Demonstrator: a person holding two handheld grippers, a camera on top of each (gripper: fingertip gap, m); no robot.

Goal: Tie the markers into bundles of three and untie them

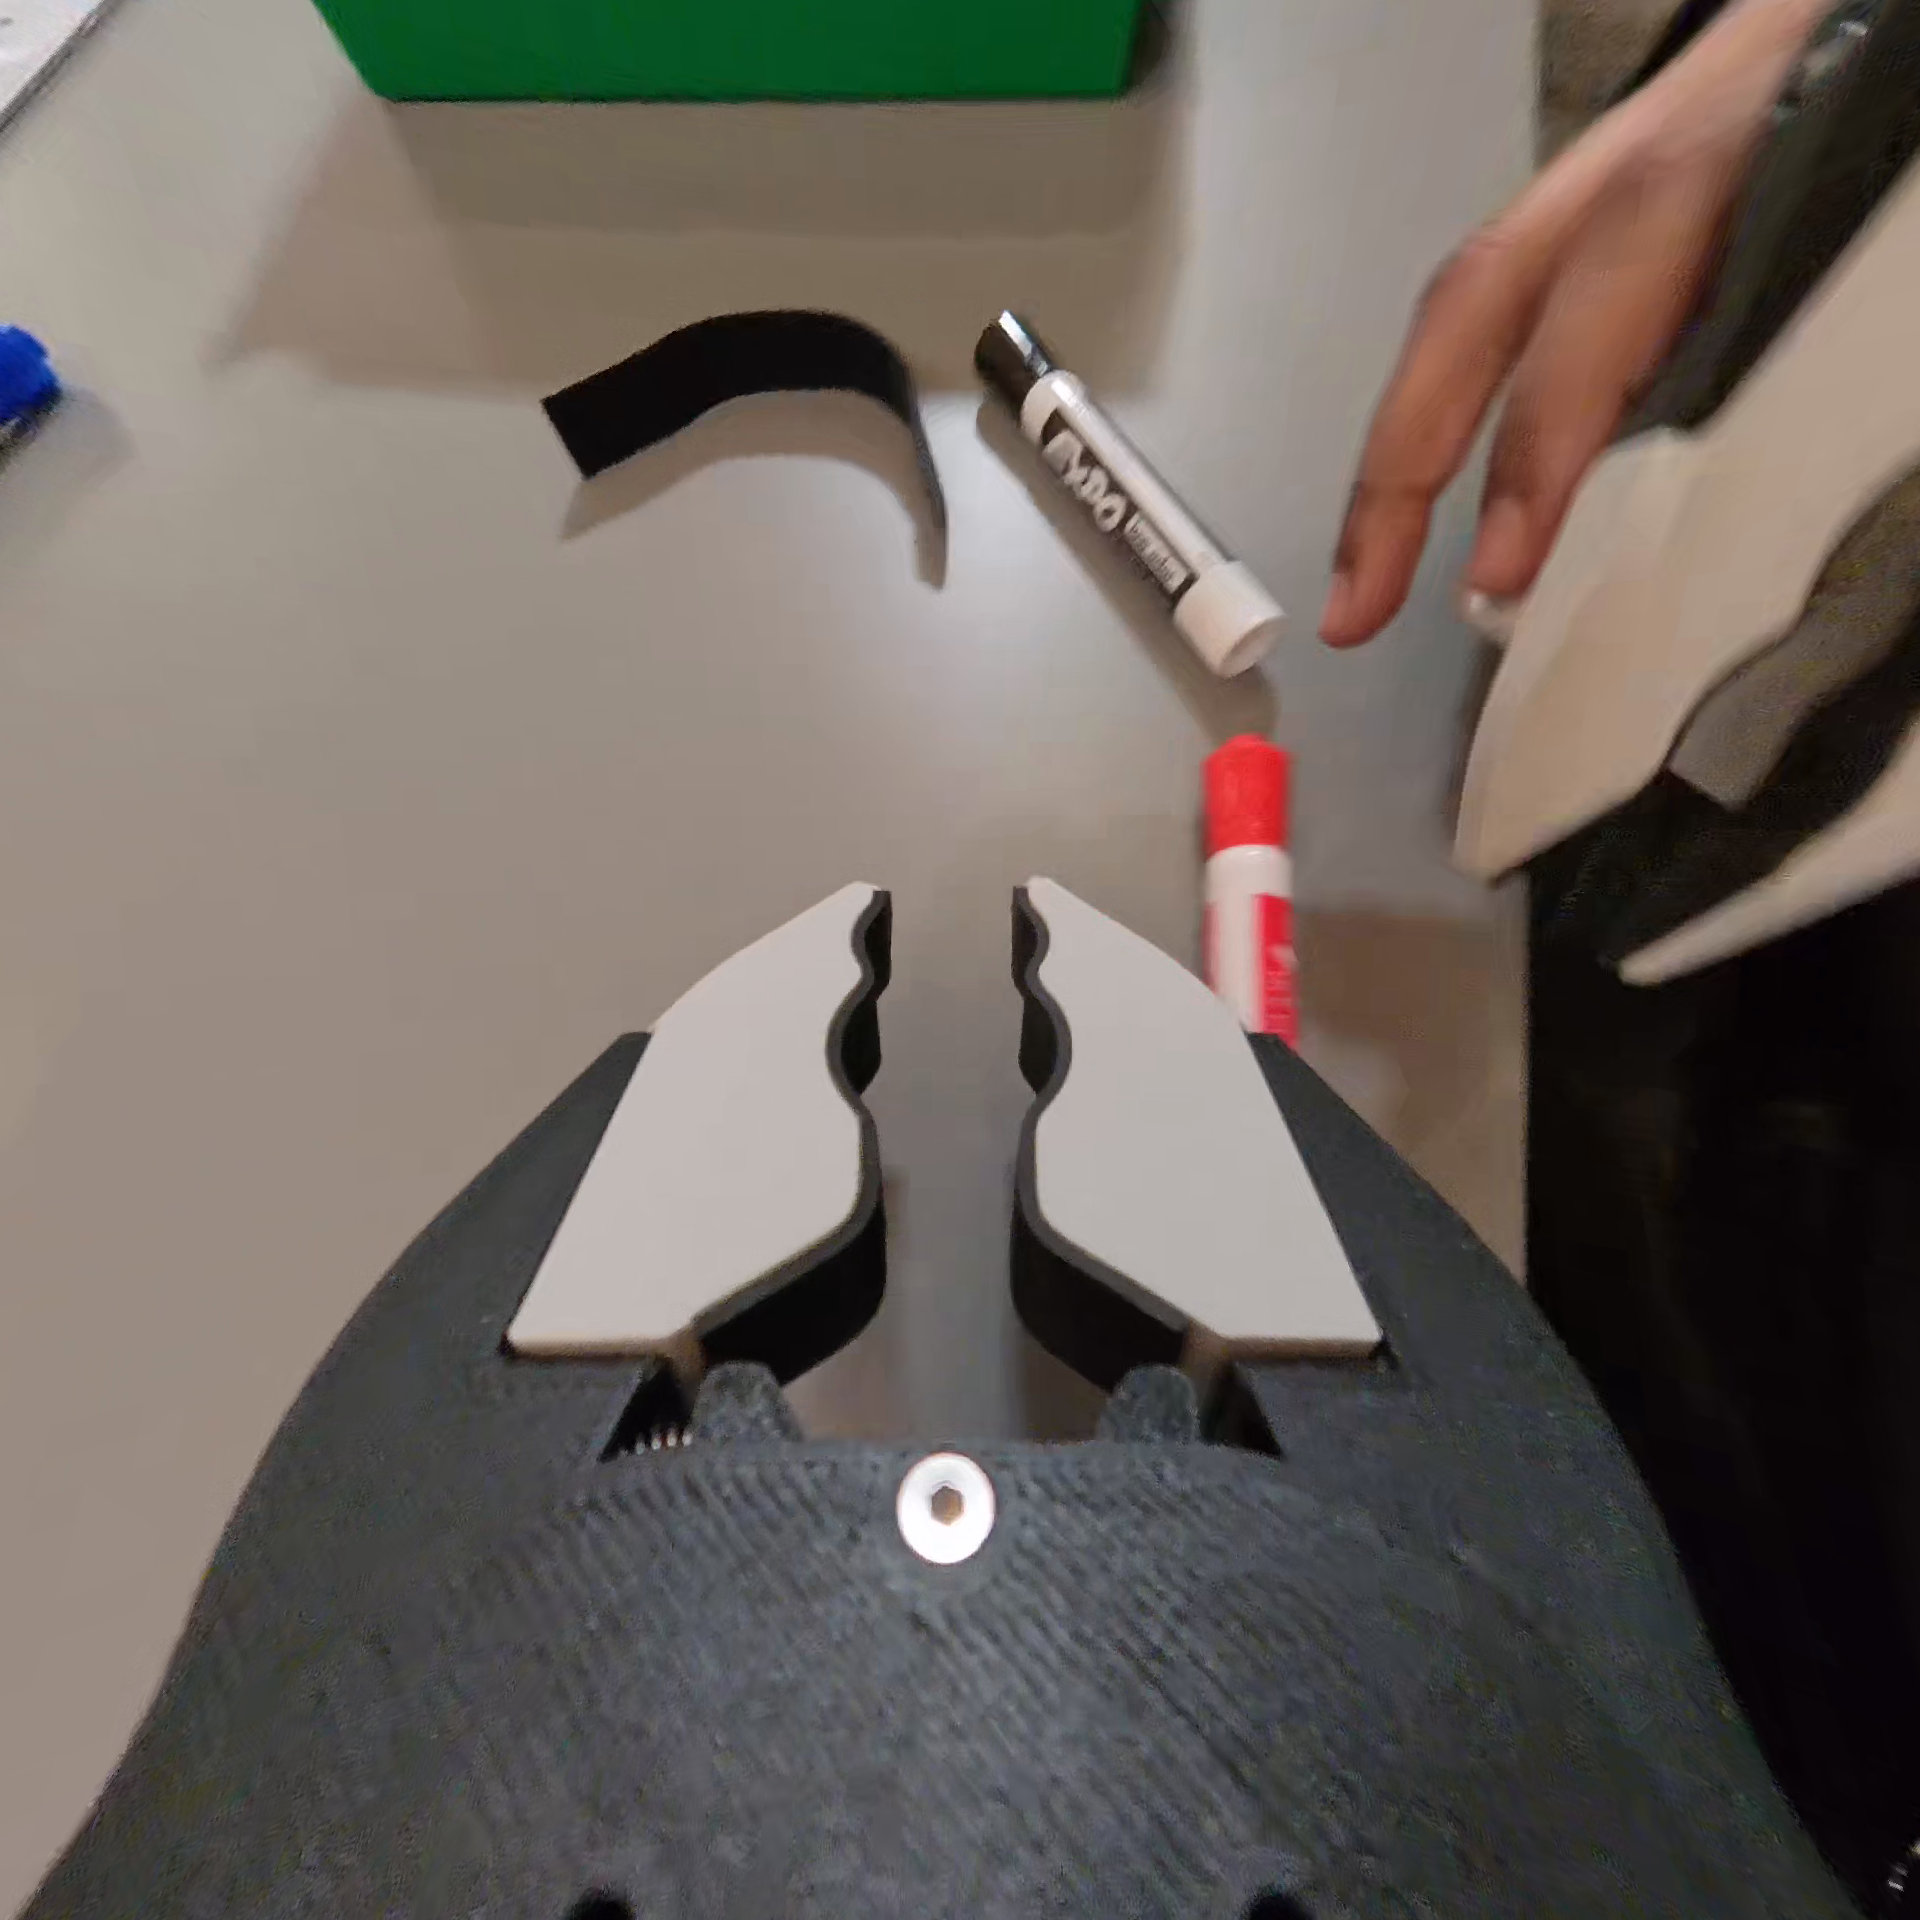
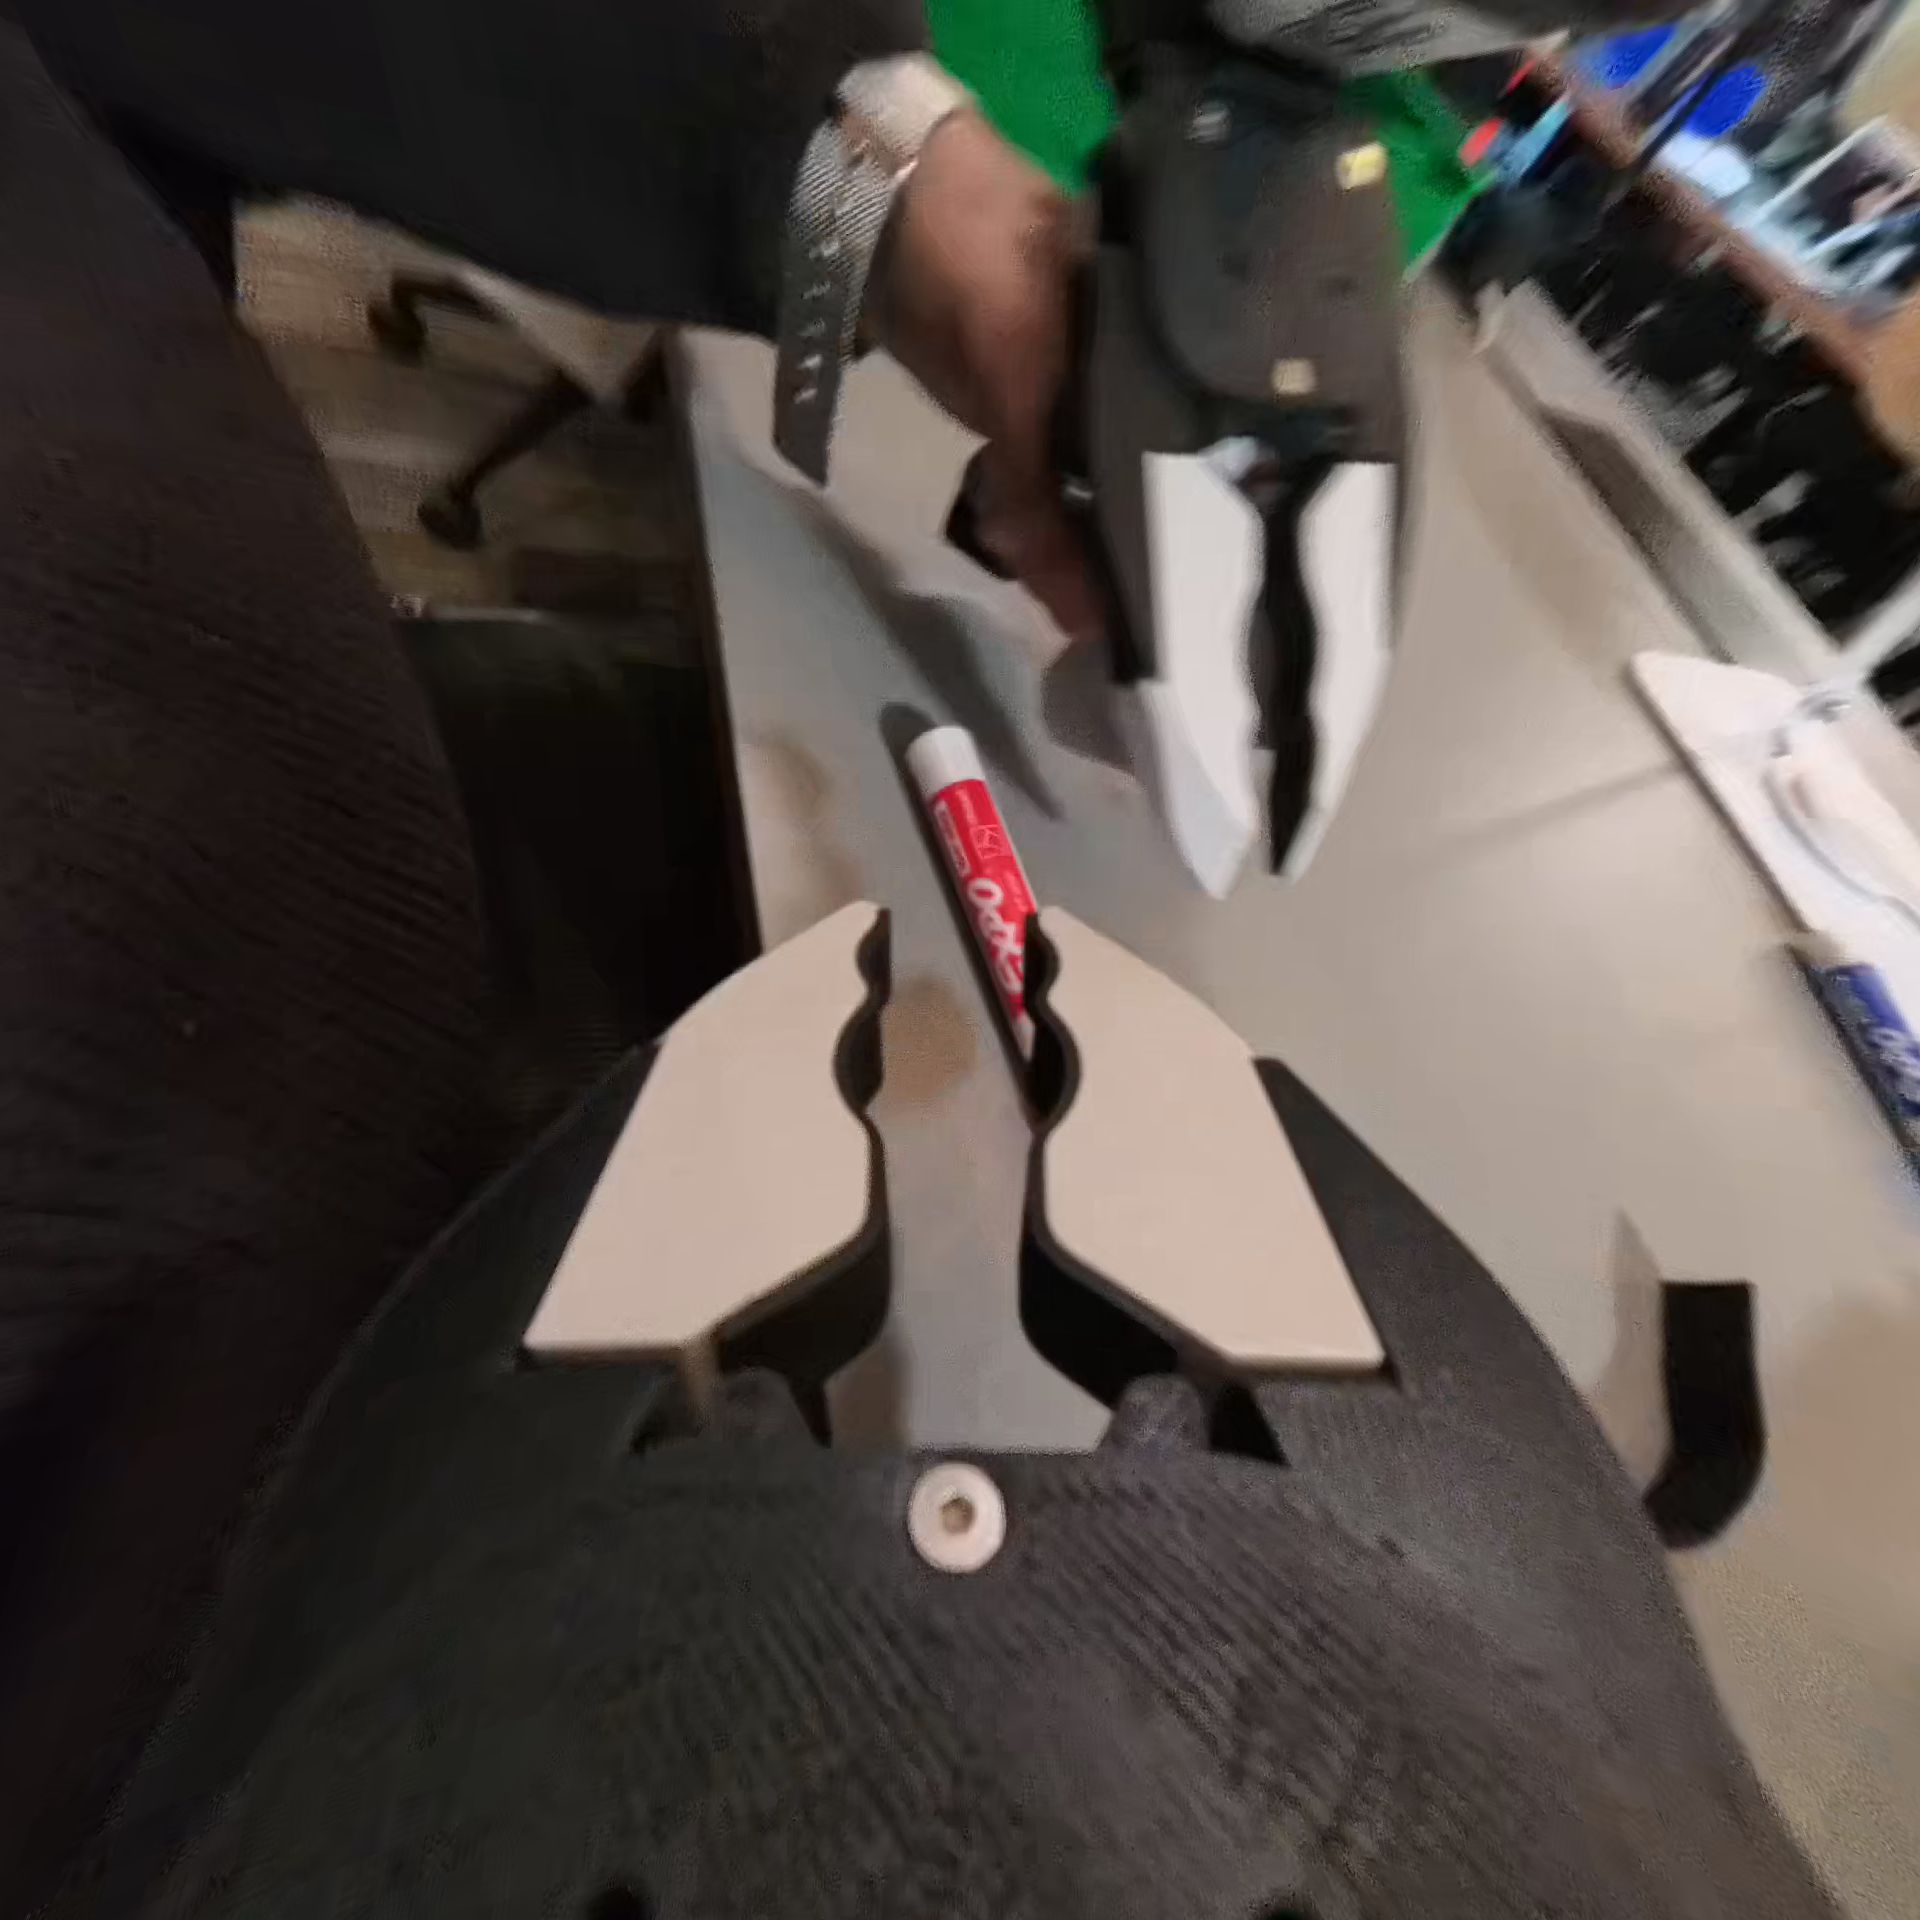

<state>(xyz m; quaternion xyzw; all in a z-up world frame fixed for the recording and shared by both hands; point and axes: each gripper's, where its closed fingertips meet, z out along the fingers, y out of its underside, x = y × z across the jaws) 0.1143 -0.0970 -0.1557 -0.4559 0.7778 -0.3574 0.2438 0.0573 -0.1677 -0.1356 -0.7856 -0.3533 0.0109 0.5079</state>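
Observation:
My left gripper [image 1: 951, 896] is open and empty, low over the grey table [image 1: 416, 779]. Ahead of it lie a curled black strap [image 1: 748, 379] and a black-capped white marker [image 1: 1127, 499]. A red marker [image 1: 1247, 883] lies just right of the left gripper's right finger. My right gripper [image 2: 956, 920] is open and empty near the table's edge. The red marker [image 2: 971, 862] lies on the table beneath it and runs under its right finger. The right gripper [image 1: 1558, 920] shows blurred in the left wrist view, with a hand [image 1: 1507, 395] stretched out beside it. The left gripper [image 2: 1252, 878] shows in the right wrist view.
A green box [image 1: 727, 42] stands at the back. A blue marker [image 2: 1870, 1029] and a white sheet [image 2: 1766, 748] lie to one side; the blue marker also shows in the left wrist view [image 1: 21, 374]. The strap [image 2: 1704, 1403] shows right of my right gripper. The table edge [image 2: 717, 675] drops to the floor. From either gripper's tips it is about 12 cm to the black-capped white marker [image 1: 1127, 499]. From either gripper's tips it is about 20 cm to the curled black strap [image 1: 748, 379]. It turns up in the right wrist view [image 2: 1660, 1456] as well.

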